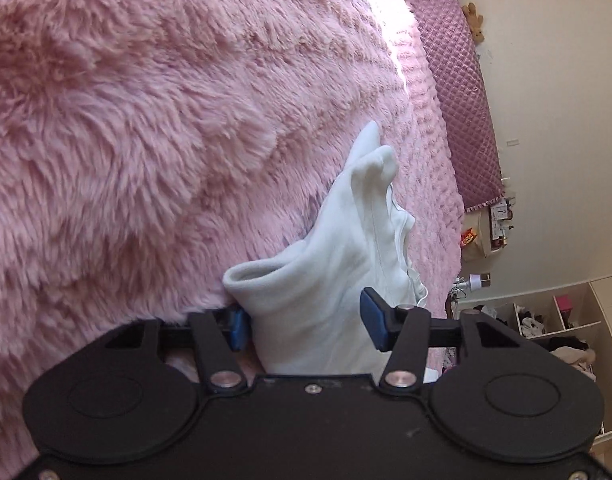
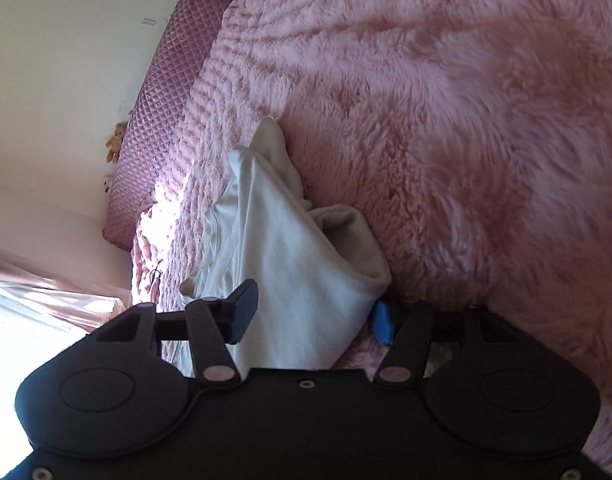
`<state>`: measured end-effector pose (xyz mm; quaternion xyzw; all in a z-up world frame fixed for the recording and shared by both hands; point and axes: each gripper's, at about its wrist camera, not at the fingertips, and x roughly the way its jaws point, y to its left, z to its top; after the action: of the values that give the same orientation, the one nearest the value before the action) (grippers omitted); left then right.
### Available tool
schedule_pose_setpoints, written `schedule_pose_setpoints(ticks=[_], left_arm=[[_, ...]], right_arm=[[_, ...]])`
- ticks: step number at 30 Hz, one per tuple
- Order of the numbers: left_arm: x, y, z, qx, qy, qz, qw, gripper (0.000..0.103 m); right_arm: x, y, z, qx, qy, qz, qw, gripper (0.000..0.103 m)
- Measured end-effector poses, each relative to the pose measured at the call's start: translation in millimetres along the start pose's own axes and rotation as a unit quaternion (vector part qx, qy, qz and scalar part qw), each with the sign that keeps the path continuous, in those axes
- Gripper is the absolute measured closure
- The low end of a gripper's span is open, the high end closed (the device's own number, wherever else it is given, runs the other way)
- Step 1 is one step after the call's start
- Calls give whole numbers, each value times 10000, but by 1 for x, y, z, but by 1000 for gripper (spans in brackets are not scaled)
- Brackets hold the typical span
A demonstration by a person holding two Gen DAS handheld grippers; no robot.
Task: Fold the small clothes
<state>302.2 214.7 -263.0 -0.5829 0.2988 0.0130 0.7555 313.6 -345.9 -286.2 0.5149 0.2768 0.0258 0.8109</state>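
A small white garment [image 1: 338, 264] lies rumpled on a fluffy pink blanket [image 1: 126, 120]. In the left wrist view my left gripper [image 1: 306, 320] is open, its blue pads [image 1: 372, 320] standing either side of a rolled edge of the garment, with cloth between them. In the right wrist view the same white garment [image 2: 290, 264] lies on the pink blanket [image 2: 466, 120]. My right gripper [image 2: 312, 316] is open, its blue pads [image 2: 244, 310] wide apart around the garment's near edge. Neither pair of pads presses the cloth.
A quilted purple headboard cushion [image 1: 462, 92] runs along the bed edge by a cream wall, with a small teddy [image 1: 475, 20] above it. White shelves [image 1: 562, 320] with clutter stand beyond the bed. In the right wrist view, bright sunlight falls on a curtain [image 2: 34, 292].
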Motion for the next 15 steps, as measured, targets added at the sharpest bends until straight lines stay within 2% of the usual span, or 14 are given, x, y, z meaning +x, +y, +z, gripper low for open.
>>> schedule_pose_setpoints(ticks=[1,3,5,10,13,15], left_arm=[[3,-3,1,-24,57,-18,10000,95],[1,-12,1,-98,-10,32,9999,96],[-5,-32,4,96,-58,72,9999,97],[-44,-67,0,684,51,32,9976,98],[-77,-66,-14,926,186,20,9955,98],[-98,-50,-30,1043,328,112,9939,100]], right_arm=[[3,3,1,80,-52,-151,9998,68],[5,6,5,141,-13,-301,9994,97],[-3,14,9,294,-91,-270,9992,98],[-41,46,8,-282,-95,-107,9995,99],[-76,44,2,-458,-21,-80,9989,99],[-96,28,-5,-406,68,-218,9989,99]])
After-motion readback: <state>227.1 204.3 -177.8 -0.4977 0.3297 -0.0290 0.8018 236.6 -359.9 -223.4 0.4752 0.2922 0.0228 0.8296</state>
